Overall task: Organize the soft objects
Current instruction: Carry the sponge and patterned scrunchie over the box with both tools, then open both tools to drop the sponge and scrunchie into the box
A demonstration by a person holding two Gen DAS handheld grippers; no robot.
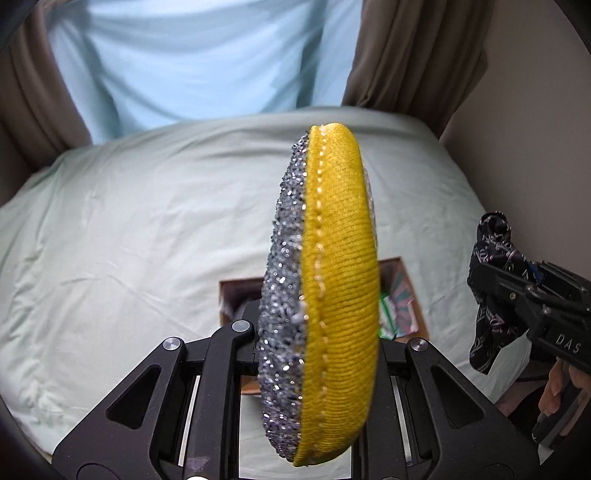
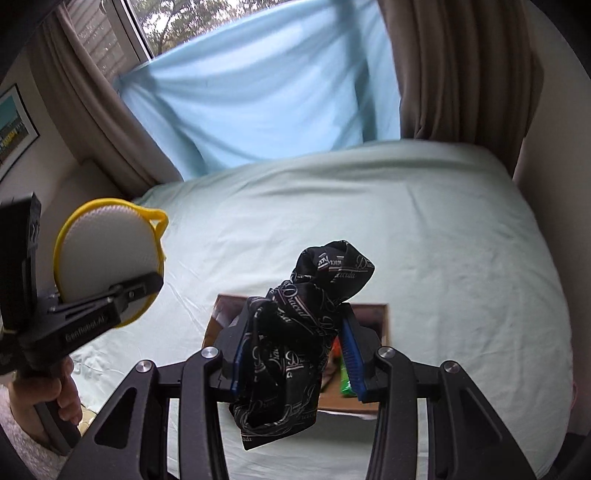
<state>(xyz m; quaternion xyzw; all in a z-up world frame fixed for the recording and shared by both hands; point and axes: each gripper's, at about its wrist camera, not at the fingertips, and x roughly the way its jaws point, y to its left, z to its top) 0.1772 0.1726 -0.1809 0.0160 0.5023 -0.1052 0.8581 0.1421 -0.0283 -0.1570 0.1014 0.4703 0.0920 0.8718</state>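
Bed [image 2: 424, 229] w/ pale green sheet, wrinkled, fills most of both views. Light blue cloth [image 2: 258, 103] hangs across the window [image 2: 177, 22] behind the bed; trees visible thru the glass above it. Brown curtains either side: left curtain [image 2: 92, 110], right curtain [image 2: 461, 74]. Framed picture [image 2: 14, 122] on the wall at far left, right-wrist view only. Beige wall [image 1: 535, 129] runs along the bed's right side. Curtains reach down to approx sheet level.
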